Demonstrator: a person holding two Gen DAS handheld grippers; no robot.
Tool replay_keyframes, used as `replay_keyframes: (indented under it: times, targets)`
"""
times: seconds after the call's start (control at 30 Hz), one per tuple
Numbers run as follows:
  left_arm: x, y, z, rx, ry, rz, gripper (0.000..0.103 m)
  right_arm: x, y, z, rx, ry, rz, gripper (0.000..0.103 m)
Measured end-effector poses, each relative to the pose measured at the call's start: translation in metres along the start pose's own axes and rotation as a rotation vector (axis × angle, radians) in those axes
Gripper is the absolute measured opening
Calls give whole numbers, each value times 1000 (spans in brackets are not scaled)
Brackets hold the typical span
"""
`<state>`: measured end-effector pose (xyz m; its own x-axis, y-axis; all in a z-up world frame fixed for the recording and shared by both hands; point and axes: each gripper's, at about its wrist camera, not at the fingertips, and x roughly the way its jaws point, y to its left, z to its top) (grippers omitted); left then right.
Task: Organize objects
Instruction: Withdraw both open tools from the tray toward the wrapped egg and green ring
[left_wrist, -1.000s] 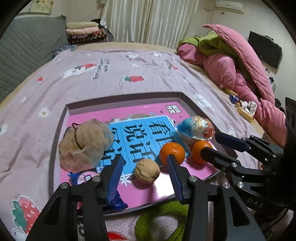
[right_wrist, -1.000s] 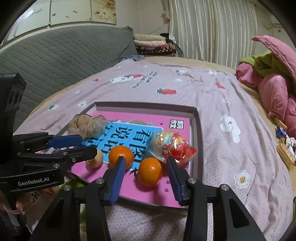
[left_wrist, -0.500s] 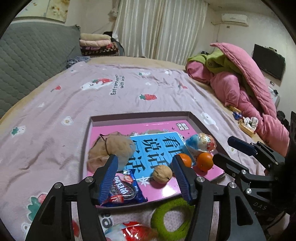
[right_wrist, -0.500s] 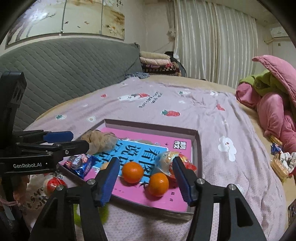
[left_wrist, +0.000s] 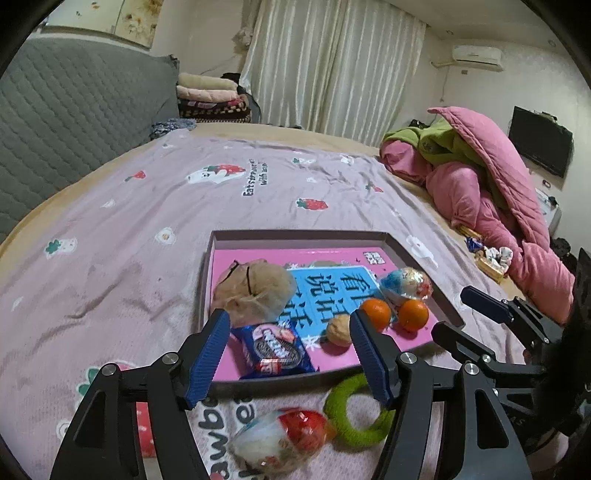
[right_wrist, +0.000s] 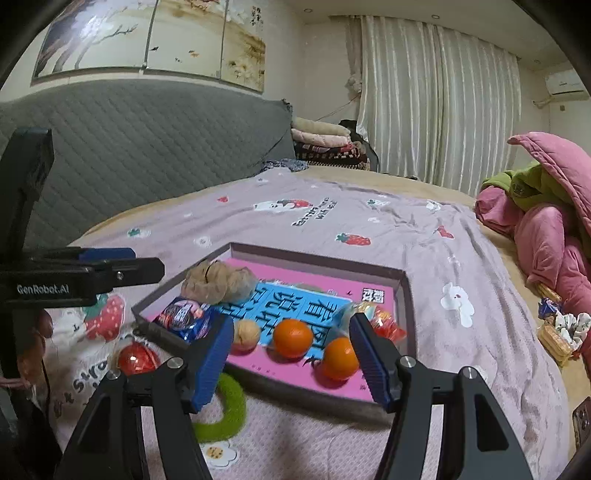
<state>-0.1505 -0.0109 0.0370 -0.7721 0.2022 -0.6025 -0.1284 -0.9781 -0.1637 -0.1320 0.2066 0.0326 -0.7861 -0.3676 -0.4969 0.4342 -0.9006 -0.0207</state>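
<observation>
Both my left hand-held gripper (left_wrist: 288, 354) and right hand-held gripper (right_wrist: 288, 354) are opening, empty. Below the left one, outside the tray (left_wrist: 295, 236), lies a foil-wrapped egg (left_wrist: 280, 439): light, crushable, slippery; I'd pinch its middle gently.

The left finger (right_wrist: 212, 363) of the near gripper covers part of the green ring (right_wrist: 231, 410), and the snack packet (right_wrist: 184, 317) is blurred.
</observation>
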Motion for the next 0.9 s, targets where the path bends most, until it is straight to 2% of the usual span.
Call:
replay_keyframes:
  times: [0.33,0.6,0.9]
  targets:
    - [-10,12,-19,61,-19,-55,69,5,15,-13,-25,43,41,65]
    - [-6,36,-43,20,4,-100,69,9,22,-30,-14,99,78,65]
    - [-7,32,-59,72,21,-131,69,8,18,-43,46,140,116,65]
